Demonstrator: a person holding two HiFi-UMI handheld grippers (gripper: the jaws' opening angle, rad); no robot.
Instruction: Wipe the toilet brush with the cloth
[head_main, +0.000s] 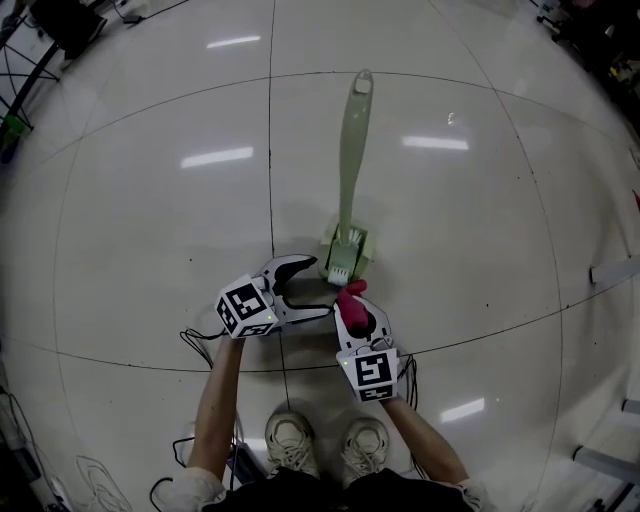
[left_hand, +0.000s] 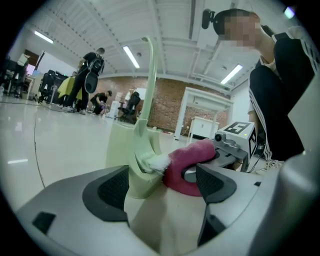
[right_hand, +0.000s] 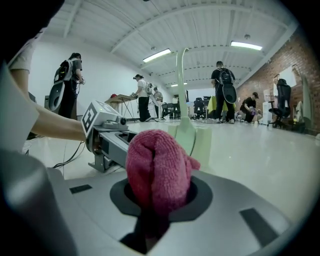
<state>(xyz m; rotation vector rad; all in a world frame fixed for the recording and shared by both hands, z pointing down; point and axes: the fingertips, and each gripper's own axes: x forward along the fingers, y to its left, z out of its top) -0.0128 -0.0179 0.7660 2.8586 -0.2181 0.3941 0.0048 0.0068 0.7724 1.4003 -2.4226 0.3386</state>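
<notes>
Pink cloth (right_hand: 157, 170), bunched and clamped in the right gripper (head_main: 352, 302), meets the white bristles (left_hand: 159, 162) of the pale green toilet brush (head_main: 352, 150), which stands in its holder (head_main: 365, 248) on the floor. Left gripper (head_main: 312, 290): jaws apart, empty, beside the holder. Wiping appears barely begun, and the long handle beyond likely remains to be wiped.

head view: overhead, steeply down | gripper views: floor-low, close, apparently converging | shared: toilet brush (head_main: 352, 150)
</notes>
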